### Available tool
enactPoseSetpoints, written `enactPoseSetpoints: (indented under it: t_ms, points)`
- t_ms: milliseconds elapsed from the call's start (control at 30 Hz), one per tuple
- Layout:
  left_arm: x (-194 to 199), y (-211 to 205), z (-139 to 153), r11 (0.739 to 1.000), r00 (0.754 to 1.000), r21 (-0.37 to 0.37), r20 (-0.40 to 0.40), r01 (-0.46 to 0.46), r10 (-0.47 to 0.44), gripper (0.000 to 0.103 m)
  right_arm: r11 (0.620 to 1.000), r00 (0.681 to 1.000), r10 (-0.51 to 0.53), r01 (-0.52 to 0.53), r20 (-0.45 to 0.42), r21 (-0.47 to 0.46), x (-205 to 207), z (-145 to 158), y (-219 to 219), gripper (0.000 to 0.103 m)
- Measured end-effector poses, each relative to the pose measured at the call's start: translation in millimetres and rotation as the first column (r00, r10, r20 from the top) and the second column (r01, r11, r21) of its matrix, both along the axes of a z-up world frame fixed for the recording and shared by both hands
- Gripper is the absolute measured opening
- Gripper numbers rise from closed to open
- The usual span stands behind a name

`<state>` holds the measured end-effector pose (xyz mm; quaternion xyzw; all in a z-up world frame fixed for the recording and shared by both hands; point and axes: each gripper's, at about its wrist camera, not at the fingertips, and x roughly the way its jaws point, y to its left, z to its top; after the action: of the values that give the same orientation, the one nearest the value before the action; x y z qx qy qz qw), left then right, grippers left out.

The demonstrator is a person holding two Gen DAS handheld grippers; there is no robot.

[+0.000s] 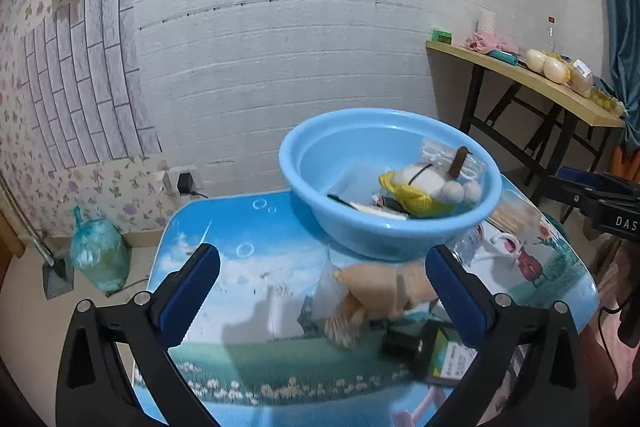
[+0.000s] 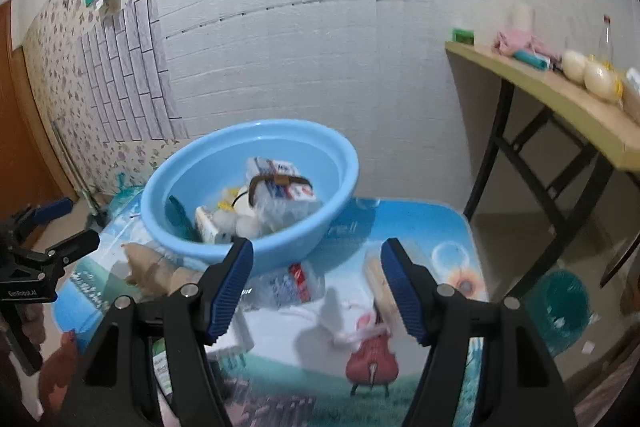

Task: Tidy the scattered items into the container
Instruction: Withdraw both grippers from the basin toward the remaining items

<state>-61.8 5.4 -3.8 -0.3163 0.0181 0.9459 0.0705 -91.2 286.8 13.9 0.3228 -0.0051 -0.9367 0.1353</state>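
Both views are evenly lit by soft indoor light from above, with only faint shadows on the table (image 1: 248, 291) and small glints on the blue basin (image 1: 384, 227) rim. Fisheye distortion bows the wall's brick lines and leaves dark vignetted corners. Items near each hand-held gripper are smeared by motion blur, especially the tan bag (image 1: 384, 287).

Black gripper (image 1: 322, 265) frames, ribbed blue pads (image 2: 234, 287) — silver screws, white lettering
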Motion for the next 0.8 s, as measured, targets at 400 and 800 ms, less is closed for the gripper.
enactPoseSetpoints:
  t_ms: [400,800]
  points:
    - [38.9,-3.8,-24.8,1.000,0.999,0.008,0.040,0.000,-0.001,0.103,0.999,0.999,0.031,-0.031,-0.009,0.016,37.1,-24.4,-3.4,0.103]
    - [56.4,8.0,-56.7,0.998,0.990,0.049,0.134,0.045,-0.051,0.103,0.999,0.995,0.036,-0.037,0.093,0.007,62.4,-56.1,3.8,0.103]
